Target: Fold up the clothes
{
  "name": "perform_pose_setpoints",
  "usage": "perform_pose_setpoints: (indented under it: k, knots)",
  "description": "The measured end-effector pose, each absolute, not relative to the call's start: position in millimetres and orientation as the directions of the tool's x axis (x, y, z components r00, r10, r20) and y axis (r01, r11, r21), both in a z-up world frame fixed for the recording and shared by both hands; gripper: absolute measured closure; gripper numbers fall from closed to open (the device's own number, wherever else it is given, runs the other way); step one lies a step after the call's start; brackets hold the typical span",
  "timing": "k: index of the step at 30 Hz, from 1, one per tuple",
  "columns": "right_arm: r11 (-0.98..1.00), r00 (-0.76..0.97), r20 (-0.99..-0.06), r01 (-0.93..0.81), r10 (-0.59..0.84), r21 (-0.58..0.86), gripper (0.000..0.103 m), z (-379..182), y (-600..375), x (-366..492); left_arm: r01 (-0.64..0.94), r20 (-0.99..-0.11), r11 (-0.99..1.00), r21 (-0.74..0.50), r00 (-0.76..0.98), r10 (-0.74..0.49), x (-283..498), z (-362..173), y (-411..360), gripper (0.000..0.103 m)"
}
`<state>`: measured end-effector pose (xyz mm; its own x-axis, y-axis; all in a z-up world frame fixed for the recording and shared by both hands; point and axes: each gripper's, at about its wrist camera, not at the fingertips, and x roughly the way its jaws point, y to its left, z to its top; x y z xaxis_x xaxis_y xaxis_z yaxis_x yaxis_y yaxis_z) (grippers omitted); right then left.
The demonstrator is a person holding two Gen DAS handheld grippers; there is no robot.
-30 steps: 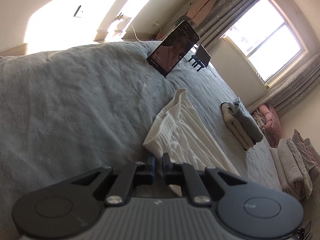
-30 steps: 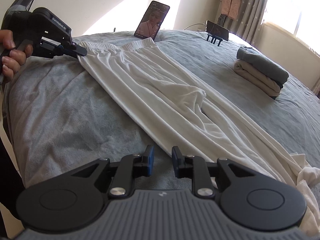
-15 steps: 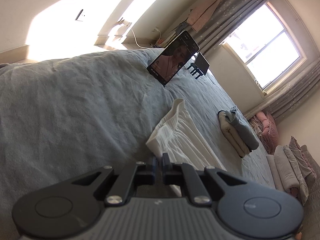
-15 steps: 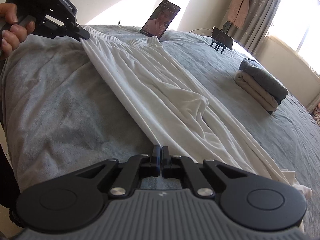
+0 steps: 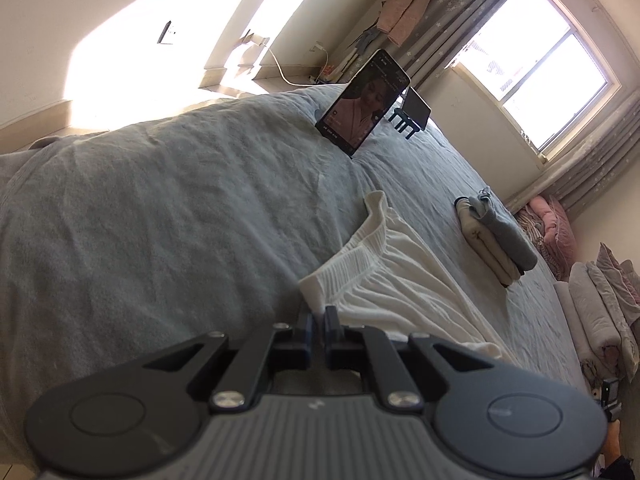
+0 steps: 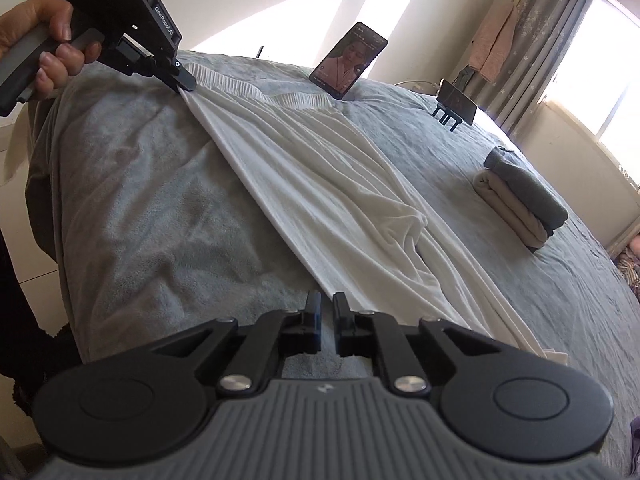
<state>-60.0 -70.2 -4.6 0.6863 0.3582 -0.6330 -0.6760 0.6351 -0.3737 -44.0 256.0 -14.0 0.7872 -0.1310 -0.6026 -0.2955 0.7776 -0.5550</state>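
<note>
White cloth of the trousers (image 6: 320, 184) lies spread across the grey bed (image 6: 132, 208), and at its left end your left gripper (image 6: 186, 82) has its fingers pinched on the waistband corner, while further right your right gripper (image 6: 326, 312) is opening its fingers, a narrow gap with nothing between them, just beside the near edge. If you pull left now, the unheld edge could drag and wrinkle, I think. The leg ends at far right are cut off from view.

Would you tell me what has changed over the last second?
The right gripper closed at the edge of the white trousers, and its jaws are now opening with no cloth between them. The left gripper stays clamped on the waistband corner. The folded stack and phone are unmoved.
</note>
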Motion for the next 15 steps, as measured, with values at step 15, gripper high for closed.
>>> perform_pose_setpoints:
  k: [15]
  knots:
    - [0.650, 0.741, -0.613, -0.613, 0.275, -0.449, 0.093, -32, -50, -30, -0.298, -0.590, 0.783, -0.546, 0.801, -0.106, -38, -9, 252, 0.098]
